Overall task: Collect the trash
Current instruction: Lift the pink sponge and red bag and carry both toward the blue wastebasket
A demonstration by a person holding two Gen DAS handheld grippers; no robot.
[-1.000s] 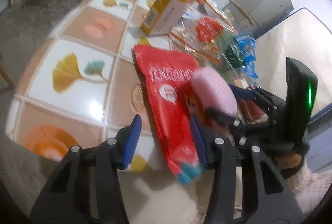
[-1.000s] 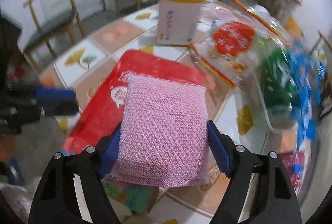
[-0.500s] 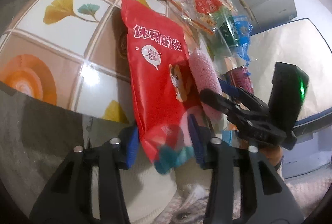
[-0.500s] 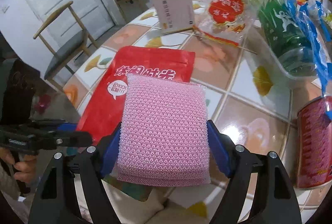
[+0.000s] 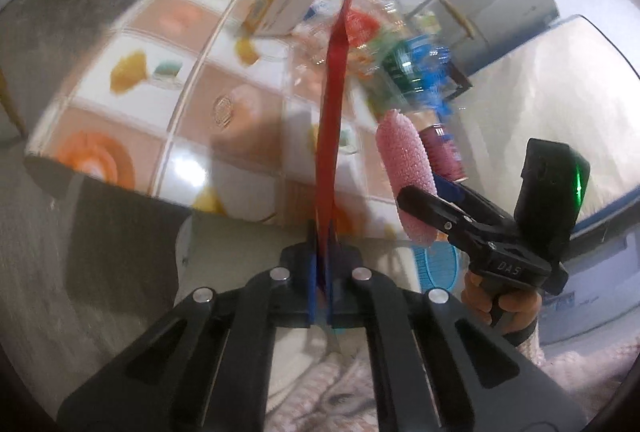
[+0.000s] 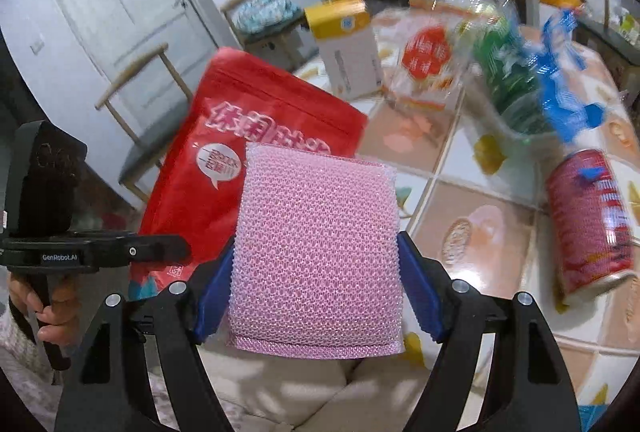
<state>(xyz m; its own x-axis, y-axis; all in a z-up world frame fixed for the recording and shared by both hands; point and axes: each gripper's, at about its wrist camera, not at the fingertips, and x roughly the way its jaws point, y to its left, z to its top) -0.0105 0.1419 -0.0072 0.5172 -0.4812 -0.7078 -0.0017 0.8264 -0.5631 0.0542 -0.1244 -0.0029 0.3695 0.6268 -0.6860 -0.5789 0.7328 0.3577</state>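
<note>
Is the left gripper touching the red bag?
Touching. In the left wrist view the left gripper is shut on the bottom edge of the red bag.

My left gripper (image 5: pixel 319 272) pinches the bottom edge of the flat red snack pouch (image 6: pixel 248 151), which stands edge-on above the tiled desk (image 5: pixel 160 91). To its right, my right gripper (image 6: pixel 316 284) holds the pink mesh scouring pad (image 6: pixel 316 252) between its fingers (image 6: pixel 420 292). Behind them on the desk stands the yellow-topped cardboard carton (image 6: pixel 348 47); right of it lie the clear printed bag (image 6: pixel 424 63) and green bottle (image 6: pixel 508 79). The red tin can (image 6: pixel 588 224) lies nearer, at the right.
</note>
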